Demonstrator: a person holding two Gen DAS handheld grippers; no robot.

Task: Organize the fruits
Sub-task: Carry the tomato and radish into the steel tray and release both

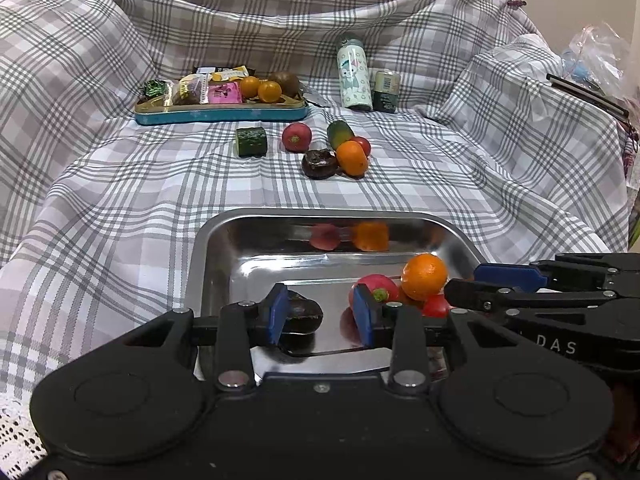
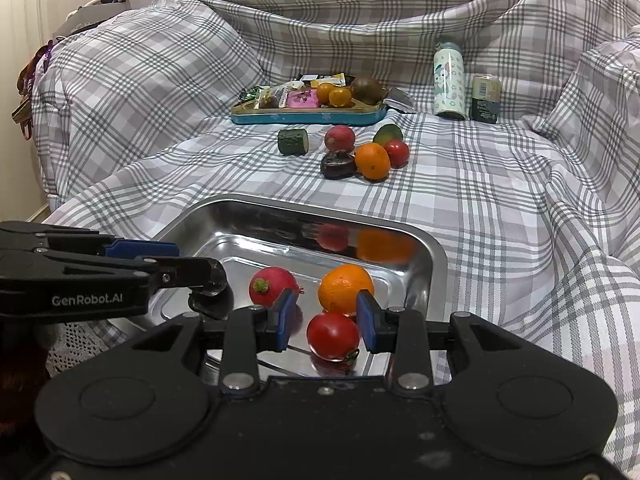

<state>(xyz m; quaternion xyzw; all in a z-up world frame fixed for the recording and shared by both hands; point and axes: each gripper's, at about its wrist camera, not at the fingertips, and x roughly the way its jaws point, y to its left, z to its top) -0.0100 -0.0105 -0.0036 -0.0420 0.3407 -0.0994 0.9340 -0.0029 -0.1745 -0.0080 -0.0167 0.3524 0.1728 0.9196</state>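
A steel tray (image 1: 208, 264) (image 2: 436, 256) lies near me on the checked cloth. In it are an orange (image 1: 424, 274) (image 2: 345, 288), a red radish-like fruit (image 1: 376, 282) (image 2: 272, 286), a red tomato (image 2: 333, 335) (image 1: 436, 307) and a dark fruit (image 1: 304, 314). My left gripper (image 1: 322, 316) is open over the tray, the dark fruit by its left finger. My right gripper (image 2: 326, 322) is open, its fingers either side of the tomato. Further off lie a cucumber piece (image 1: 251, 142), a red fruit (image 1: 296, 137), a dark fruit (image 1: 319, 164), an orange (image 1: 352, 158), a green fruit (image 1: 340, 132) and a tomato (image 2: 397, 153).
A blue tin tray (image 1: 220, 114) at the back holds snacks, two small oranges (image 1: 260, 88) and a kiwi (image 1: 285, 82). A patterned bottle (image 1: 353, 76) and a green can (image 1: 386, 91) stand to its right. Cloth-covered ridges rise on both sides.
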